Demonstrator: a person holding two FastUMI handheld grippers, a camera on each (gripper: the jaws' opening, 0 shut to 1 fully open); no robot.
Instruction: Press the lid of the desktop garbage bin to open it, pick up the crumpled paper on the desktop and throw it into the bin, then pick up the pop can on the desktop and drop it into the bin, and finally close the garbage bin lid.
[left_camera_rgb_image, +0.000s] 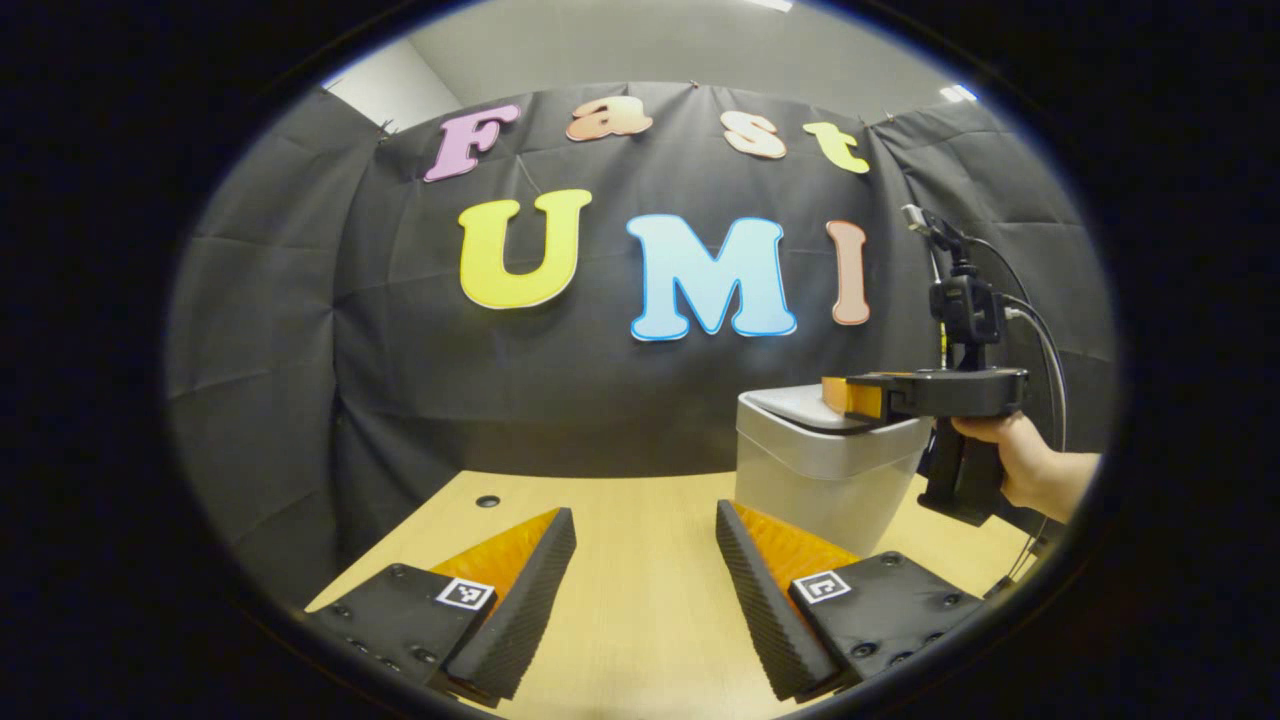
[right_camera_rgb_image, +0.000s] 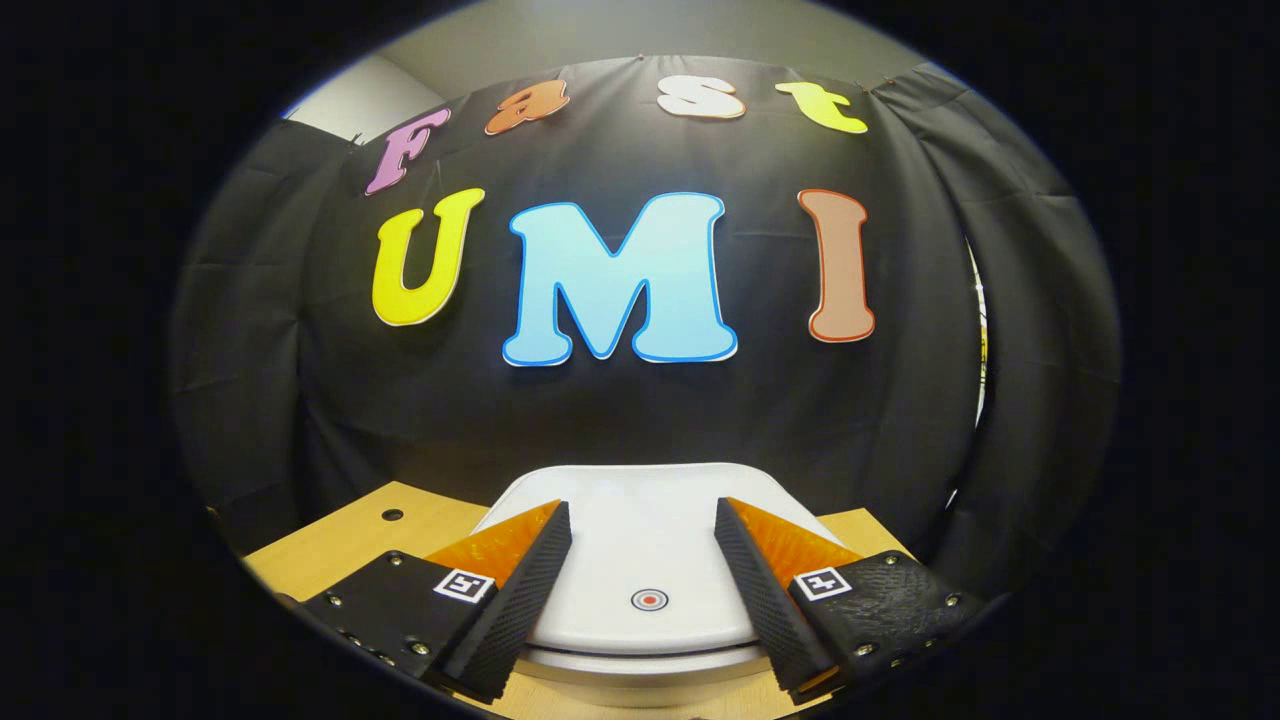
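The right gripper (right_camera_rgb_image: 642, 535) is being held spread over the closed lid (right_camera_rgb_image: 640, 560) of the garbage bin (left_camera_rgb_image: 825, 465); contact is being hidden. The left gripper (left_camera_rgb_image: 645, 530) is being kept apart above the table (left_camera_rgb_image: 640, 610).
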